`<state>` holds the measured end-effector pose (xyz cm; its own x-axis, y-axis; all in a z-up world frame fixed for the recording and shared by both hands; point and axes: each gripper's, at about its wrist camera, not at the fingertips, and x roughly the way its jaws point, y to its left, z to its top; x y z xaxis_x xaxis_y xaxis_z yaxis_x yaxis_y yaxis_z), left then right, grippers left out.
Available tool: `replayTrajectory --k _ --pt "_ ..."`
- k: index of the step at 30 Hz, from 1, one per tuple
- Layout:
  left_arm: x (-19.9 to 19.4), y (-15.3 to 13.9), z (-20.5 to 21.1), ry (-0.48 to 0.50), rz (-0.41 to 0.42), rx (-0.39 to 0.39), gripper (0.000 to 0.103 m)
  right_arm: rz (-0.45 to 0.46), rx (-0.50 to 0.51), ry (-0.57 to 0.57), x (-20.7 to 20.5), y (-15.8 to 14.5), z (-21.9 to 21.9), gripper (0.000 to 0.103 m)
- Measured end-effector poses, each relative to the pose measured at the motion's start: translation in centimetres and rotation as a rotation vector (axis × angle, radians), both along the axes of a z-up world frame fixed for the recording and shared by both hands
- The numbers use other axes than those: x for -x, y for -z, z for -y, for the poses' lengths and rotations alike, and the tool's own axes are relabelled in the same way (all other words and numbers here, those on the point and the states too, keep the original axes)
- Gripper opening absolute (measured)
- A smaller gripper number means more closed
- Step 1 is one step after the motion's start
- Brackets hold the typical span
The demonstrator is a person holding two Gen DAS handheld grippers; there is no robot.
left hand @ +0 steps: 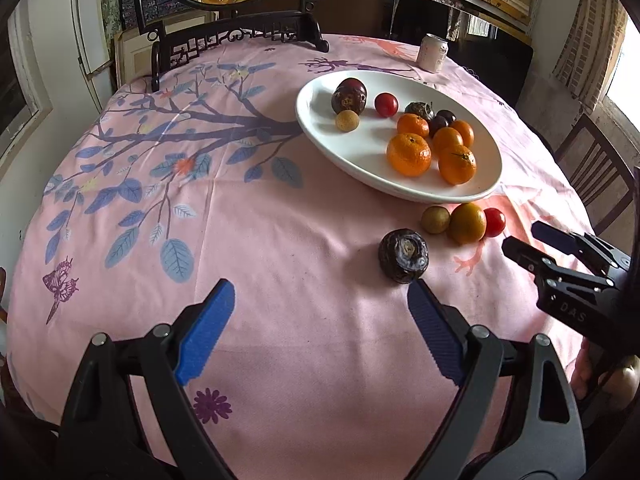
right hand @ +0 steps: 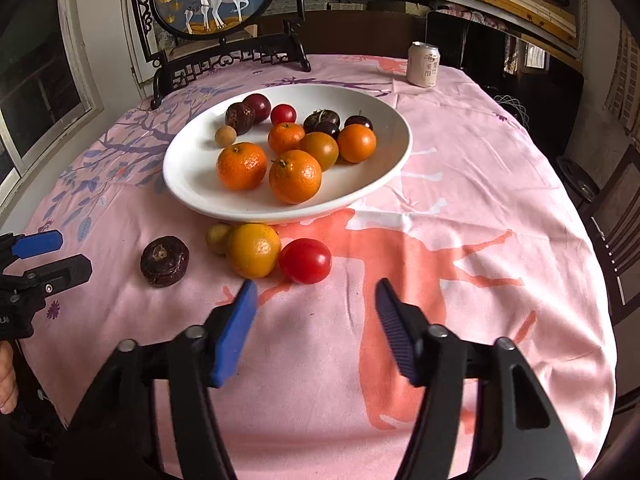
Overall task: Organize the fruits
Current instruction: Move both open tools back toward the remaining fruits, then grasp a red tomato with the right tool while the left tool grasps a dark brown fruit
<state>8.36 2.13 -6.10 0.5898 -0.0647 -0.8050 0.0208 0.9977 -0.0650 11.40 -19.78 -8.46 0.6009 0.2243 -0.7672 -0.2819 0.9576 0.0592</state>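
Note:
A white oval plate (left hand: 360,160) (right hand: 192,176) on the pink cloth holds several mandarins, dark fruits, a red tomato and a small tan fruit. In front of it on the cloth lie a dark wrinkled fruit (left hand: 403,255) (right hand: 165,261), a small yellow-green fruit (left hand: 435,219) (right hand: 217,237), a yellowish mandarin (left hand: 467,223) (right hand: 253,250) and a red tomato (left hand: 494,222) (right hand: 305,261). My left gripper (left hand: 320,286) (right hand: 52,256) is open and empty, the dark fruit just beyond its right fingertip. My right gripper (right hand: 316,284) (left hand: 528,244) is open, with the tomato just ahead of its tips, not between the pads.
A pale drink can (left hand: 433,53) (right hand: 424,65) stands at the far side of the table. A dark carved stand with a round picture (left hand: 240,32) (right hand: 224,52) sits at the back left. A wooden chair (left hand: 600,176) is off the table's right edge.

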Motion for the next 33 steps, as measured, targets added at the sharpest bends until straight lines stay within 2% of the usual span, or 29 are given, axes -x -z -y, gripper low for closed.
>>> replayTrajectory --k 4,6,8,12,20,22,24,26,28,30,33 --pt "0.1 0.1 0.4 0.006 -0.003 -0.003 0.09 -0.037 0.006 -0.031 -1.9 1.1 -0.7 0.044" --pt "0.0 0.2 0.7 0.009 -0.007 -0.005 0.09 -0.043 0.035 -0.034 -2.7 1.5 -1.1 0.033" --pt "-0.2 0.3 1.2 0.017 -0.014 -0.006 0.09 -0.047 0.029 -0.037 -3.0 1.6 -0.9 0.031" --pt "-0.8 0.9 2.5 0.051 -0.032 -0.015 0.09 -0.034 0.013 -0.012 -1.8 0.7 0.1 0.031" --pt "-3.2 2.6 5.3 0.085 -0.052 -0.052 0.089 -0.018 -0.06 0.013 4.2 -0.7 3.3 0.031" --pt "-3.8 3.1 5.8 0.089 -0.058 -0.056 0.081 -0.022 -0.076 0.021 4.9 -0.7 3.8 0.031" --pt "-4.5 3.8 6.1 0.09 -0.08 -0.053 0.06 -0.018 -0.081 0.029 5.1 -0.8 4.1 0.031" --pt "-4.7 4.0 6.2 0.081 -0.06 -0.061 0.053 -0.017 -0.092 0.032 5.0 -0.9 4.2 0.031" --pt "-4.7 3.9 6.2 0.084 -0.053 -0.053 0.04 -0.019 -0.098 0.03 4.9 -0.9 4.1 0.031" --pt "-4.6 3.7 5.8 0.084 -0.058 -0.012 0.039 -0.02 -0.101 0.021 5.0 -0.9 3.9 0.031" --pt "-3.9 3.1 5.2 0.077 -0.04 -0.005 0.039 -0.013 -0.105 0.011 5.1 -1.2 3.4 0.031"
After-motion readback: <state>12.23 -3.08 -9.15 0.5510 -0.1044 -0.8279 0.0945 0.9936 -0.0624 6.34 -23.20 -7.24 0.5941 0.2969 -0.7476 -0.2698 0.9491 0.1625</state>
